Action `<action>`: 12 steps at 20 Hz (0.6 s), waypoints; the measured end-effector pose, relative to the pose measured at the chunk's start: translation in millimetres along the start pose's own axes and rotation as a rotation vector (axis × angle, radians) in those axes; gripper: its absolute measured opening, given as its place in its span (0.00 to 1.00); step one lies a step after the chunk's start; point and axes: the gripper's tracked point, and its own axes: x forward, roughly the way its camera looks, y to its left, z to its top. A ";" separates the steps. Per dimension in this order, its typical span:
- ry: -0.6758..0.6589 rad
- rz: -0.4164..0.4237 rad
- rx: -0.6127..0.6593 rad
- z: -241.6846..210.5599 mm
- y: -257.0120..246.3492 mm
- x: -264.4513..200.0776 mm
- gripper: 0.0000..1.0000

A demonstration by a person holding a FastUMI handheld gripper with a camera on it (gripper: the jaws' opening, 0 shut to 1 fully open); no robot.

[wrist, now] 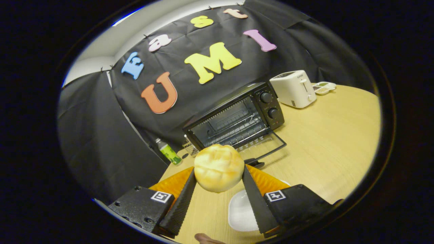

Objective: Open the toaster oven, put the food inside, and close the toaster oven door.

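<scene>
Gripper [218, 178] clamped on the bun [218, 167], both fingers pressing its sides, held clear above the table [325, 135] and a white plate [241, 211]. Just beyond, the toaster oven [237, 118] stands with its door [264, 147] dropped open. Loading step, I judge; next move calls for a level push into the rack.

The bun [218, 167], pressed between both ridged fingers [181, 203] of the gripper [219, 176], looked soft with a glossy, crackled crust. The toaster oven [237, 115] had matt black metal casing, its door [264, 145] seemingly glass. The table [332, 135] was smooth pale wood-grain; the toaster [294, 88] was glossy white plastic.
</scene>
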 end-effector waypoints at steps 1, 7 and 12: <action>0.008 0.000 0.010 3.7 -3.5 14.0 0.86; 0.030 0.082 0.115 29.7 -8.3 99.6 0.87; 0.003 0.033 0.153 52.8 -30.2 158.1 0.87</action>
